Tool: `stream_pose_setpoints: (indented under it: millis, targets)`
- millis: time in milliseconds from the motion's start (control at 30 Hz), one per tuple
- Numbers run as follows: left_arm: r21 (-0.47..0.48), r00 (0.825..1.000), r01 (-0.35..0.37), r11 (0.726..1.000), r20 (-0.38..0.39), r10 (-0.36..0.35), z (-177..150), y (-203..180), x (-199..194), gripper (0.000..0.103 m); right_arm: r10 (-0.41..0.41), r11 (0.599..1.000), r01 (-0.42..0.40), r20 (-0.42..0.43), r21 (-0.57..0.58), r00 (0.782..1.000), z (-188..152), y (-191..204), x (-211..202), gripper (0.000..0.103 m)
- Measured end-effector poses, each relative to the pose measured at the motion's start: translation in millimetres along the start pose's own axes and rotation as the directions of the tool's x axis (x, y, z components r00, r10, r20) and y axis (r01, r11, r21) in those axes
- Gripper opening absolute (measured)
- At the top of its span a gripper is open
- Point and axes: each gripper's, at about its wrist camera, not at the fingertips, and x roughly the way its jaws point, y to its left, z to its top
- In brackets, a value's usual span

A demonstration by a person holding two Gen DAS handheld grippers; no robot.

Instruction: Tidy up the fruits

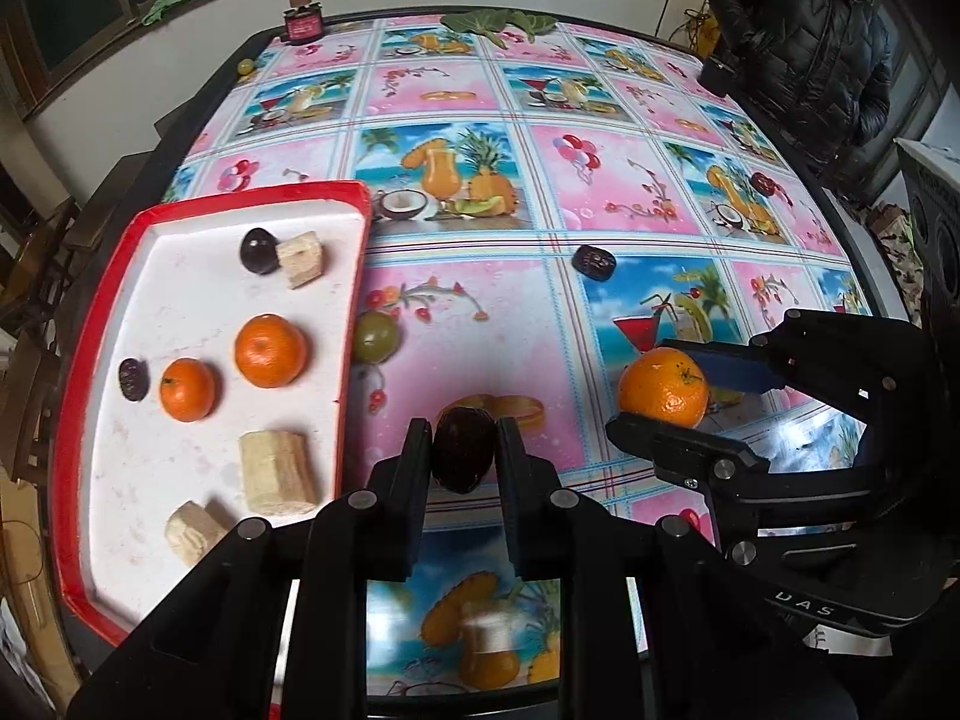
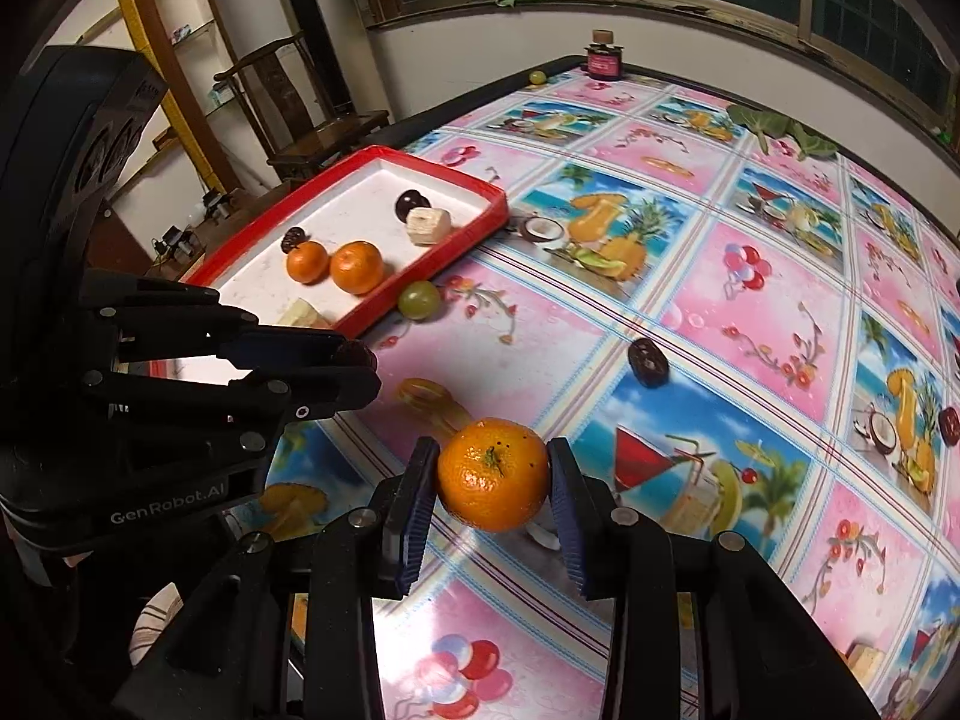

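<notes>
The left gripper (image 1: pixel 465 450) fingers pinch a dark date (image 1: pixel 463 449); the right gripper (image 2: pixel 492 474) fingers clamp an orange (image 2: pixel 493 473) (stem facing the camera), both lifted off the tabletop (image 1: pixel 540 276). Left of the left fingers sits the red tray (image 1: pixel 84 324), a green grape (image 1: pixel 375 336) just beside its rim.
</notes>
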Motion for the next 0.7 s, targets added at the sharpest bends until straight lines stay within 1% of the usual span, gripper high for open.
stream_pose_setpoints:
  millis: [233, 433, 500, 700]
  targets:
    - [-0.019, 1.000, -0.015, 1.000, 0.005, 0.015, -2.8, 17.6, -11.2, 0.019, 0.016, 1.000, -0.015, 0.009, -0.022, 1.000, 6.1, 8.3, -2.0, 0.037]
    - [-0.080, 0.999, -0.032, 0.996, 0.009, 0.033, -7.5, 49.3, -23.7, 0.019, 0.032, 0.999, -0.032, 0.016, -0.041, 0.999, 10.7, 15.9, -3.7, 0.037]
    - [-0.101, 0.999, -0.048, 0.994, 0.013, 0.049, -9.9, 61.0, -27.3, 0.019, 0.038, 0.998, -0.038, 0.015, -0.044, 0.999, 11.9, 17.8, -2.7, 0.037]
    - [-0.183, 0.996, -0.082, 0.980, 0.016, 0.087, -20.1, 99.5, -34.6, 0.019, 0.055, 0.996, -0.054, 0.018, -0.072, 0.998, 21.4, 28.5, 0.5, 0.037]
